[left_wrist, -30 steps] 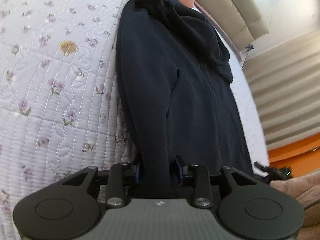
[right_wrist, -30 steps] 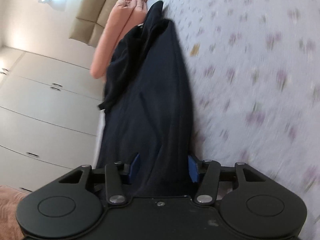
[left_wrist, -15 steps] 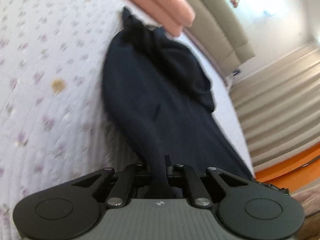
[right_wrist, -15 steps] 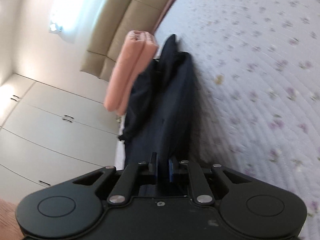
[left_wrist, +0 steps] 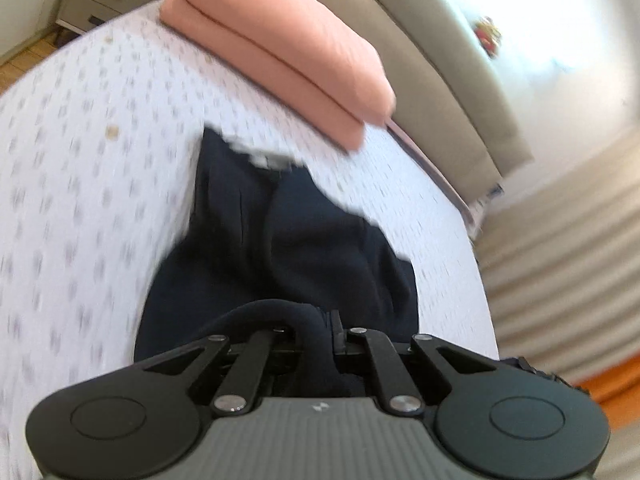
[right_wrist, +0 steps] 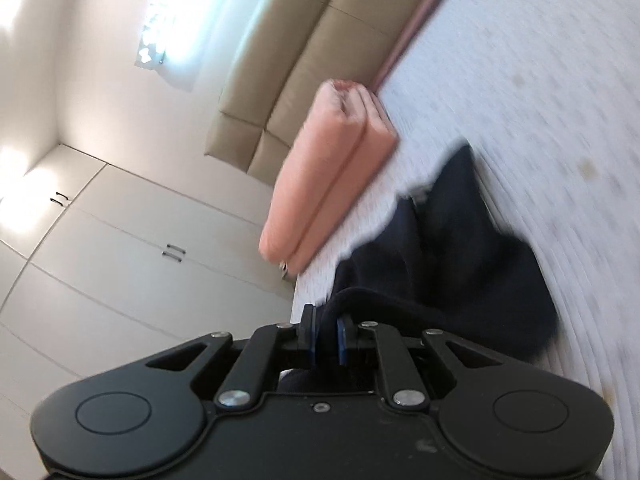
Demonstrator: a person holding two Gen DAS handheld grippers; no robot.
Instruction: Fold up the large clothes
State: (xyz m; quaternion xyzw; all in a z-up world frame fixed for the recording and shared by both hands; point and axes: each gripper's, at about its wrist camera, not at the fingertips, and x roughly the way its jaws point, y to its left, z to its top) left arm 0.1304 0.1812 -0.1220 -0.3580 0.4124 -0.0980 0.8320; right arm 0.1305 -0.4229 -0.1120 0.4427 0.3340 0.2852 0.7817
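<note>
We have the navy jacket (left_wrist: pixel 280 248) pinched at its near hem in both grippers: the left gripper (left_wrist: pixel 320 330) is clamped tight on a fold of cloth, and the right gripper (right_wrist: pixel 326 338) has its blue pads nipped on another bunch. The rest of the jacket lies on the floral quilt (left_wrist: pixel 80 200), its collar end just short of the pink folded blanket (left_wrist: pixel 280 48). We judge it soft, limp and moderately heavy, best held by hem corners.
</note>
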